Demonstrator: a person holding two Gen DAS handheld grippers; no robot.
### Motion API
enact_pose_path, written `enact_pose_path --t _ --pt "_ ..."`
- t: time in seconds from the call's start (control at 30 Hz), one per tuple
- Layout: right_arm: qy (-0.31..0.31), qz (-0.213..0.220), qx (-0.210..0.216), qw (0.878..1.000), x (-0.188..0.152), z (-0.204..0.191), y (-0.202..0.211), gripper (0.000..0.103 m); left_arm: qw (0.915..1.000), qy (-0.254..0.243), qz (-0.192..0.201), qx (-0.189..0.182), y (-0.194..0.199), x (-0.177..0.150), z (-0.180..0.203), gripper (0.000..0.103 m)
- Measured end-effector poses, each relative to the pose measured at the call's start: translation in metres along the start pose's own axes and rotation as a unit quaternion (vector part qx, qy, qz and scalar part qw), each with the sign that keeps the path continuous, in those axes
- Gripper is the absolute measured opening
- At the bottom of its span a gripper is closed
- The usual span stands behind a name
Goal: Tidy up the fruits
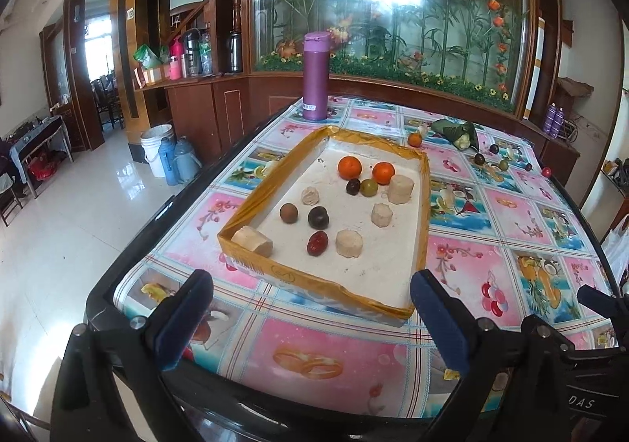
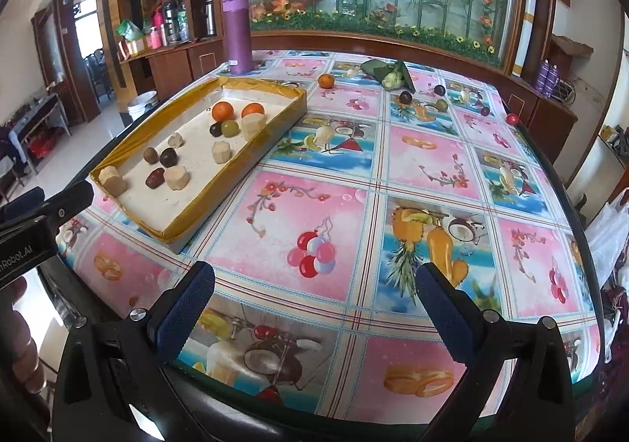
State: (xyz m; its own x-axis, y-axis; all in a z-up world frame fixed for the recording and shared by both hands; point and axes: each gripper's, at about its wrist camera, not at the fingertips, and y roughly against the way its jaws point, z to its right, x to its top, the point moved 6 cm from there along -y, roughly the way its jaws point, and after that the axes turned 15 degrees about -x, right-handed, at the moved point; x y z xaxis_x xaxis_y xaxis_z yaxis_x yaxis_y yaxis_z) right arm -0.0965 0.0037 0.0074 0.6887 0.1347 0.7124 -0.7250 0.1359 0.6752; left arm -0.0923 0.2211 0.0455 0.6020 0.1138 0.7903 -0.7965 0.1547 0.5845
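A shallow tray with yellow taped walls point(image 1: 424, 206) point(image 2: 196, 206) lies on the table's left half. It holds two oranges point(image 1: 349, 167) point(image 2: 223, 111), dark plums point(image 1: 318, 217), a red date point(image 1: 317, 243) and several pale cut chunks point(image 1: 349, 243). Loose on the far table lie another orange point(image 2: 326, 80), dark and green small fruits point(image 2: 405, 98) and a small red fruit point(image 2: 511, 119). My left gripper point(image 1: 310, 308) is open and empty at the tray's near edge. My right gripper point(image 2: 314, 300) is open and empty over the cloth, right of the tray.
A purple flask point(image 1: 315, 77) point(image 2: 240, 34) stands behind the tray. A green leaf-wrapped bundle point(image 2: 393, 74) lies at the far side. The table point(image 2: 342, 182) has a patterned cloth and a dark rim. White and blue buckets point(image 1: 165, 151) stand on the floor at left.
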Motion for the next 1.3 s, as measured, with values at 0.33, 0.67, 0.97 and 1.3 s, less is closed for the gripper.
enact_pose_path --t 0.33,0.67,0.97,1.3 --pt "0.005 -0.006 0.000 1.000 -0.002 -0.003 -0.003 0.103 0.9996 -0.019 0.019 0.000 0.008 0.007 0.002 0.103" --pt "0.006 -0.012 -0.006 1.000 -0.002 0.000 -0.003 0.103 0.9992 -0.023 0.008 -0.030 0.007 0.014 0.003 0.103" --pt "-0.001 -0.010 -0.009 1.000 0.002 0.005 -0.005 0.103 0.9994 -0.026 -0.009 -0.022 -0.003 0.012 -0.001 0.103" --pt "0.004 -0.012 -0.011 1.000 0.004 0.002 -0.010 0.103 0.9990 0.000 0.014 -0.042 -0.002 0.012 -0.007 0.103"
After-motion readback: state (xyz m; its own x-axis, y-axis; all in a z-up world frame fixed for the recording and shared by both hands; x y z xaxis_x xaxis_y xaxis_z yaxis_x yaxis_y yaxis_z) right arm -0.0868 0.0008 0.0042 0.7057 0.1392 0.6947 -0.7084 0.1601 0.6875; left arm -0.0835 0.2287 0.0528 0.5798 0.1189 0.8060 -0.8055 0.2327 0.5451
